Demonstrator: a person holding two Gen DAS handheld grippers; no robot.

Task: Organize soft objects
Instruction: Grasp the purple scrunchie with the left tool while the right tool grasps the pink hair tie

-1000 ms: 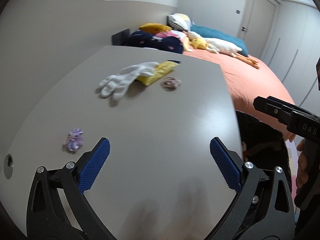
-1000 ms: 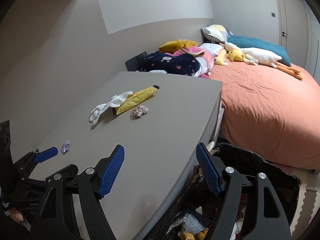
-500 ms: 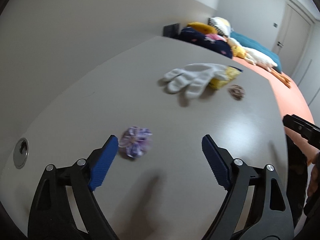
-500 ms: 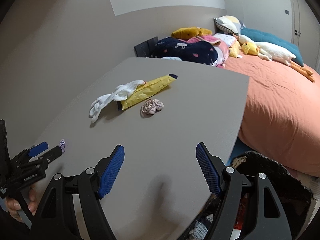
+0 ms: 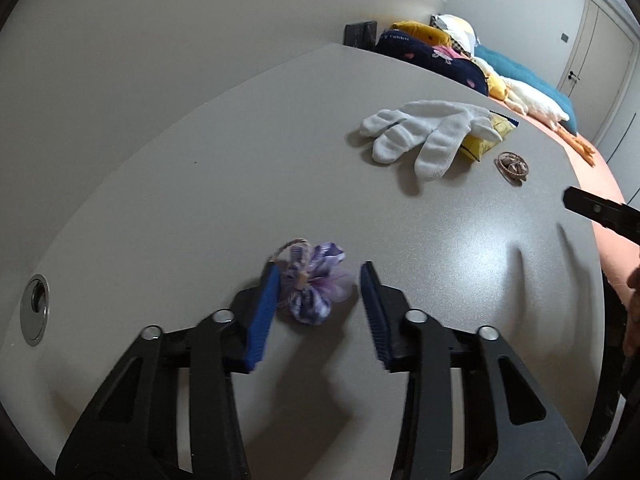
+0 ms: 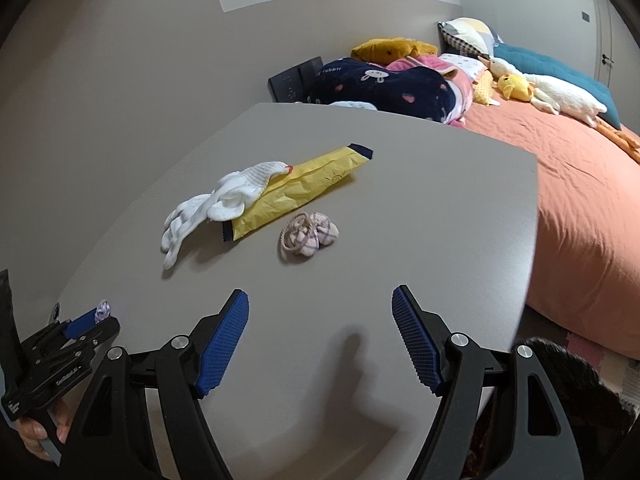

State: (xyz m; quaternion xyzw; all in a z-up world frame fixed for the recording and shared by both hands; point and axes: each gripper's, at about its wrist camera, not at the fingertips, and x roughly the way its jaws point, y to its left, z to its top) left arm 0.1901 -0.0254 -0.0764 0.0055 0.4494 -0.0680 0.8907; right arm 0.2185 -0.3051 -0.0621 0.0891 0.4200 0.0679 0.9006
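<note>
On a smooth grey tabletop (image 5: 200,184), the left gripper (image 5: 320,292) had its ribbed blue pads on either side of a crumpled purple fabric scrunchie (image 5: 314,290) near the table's left edge; its left pad touched the fabric, with a gap at the right, jaws not yet clamped. The right gripper (image 6: 320,320) hung released, jaws wide, over the near edge. Toward the far edge lay a white knit glove (image 6: 216,204) overlapping a crinkled yellow pouch (image 6: 300,190), with a pink plaid scrunchie (image 6: 308,234) beside it.
</note>
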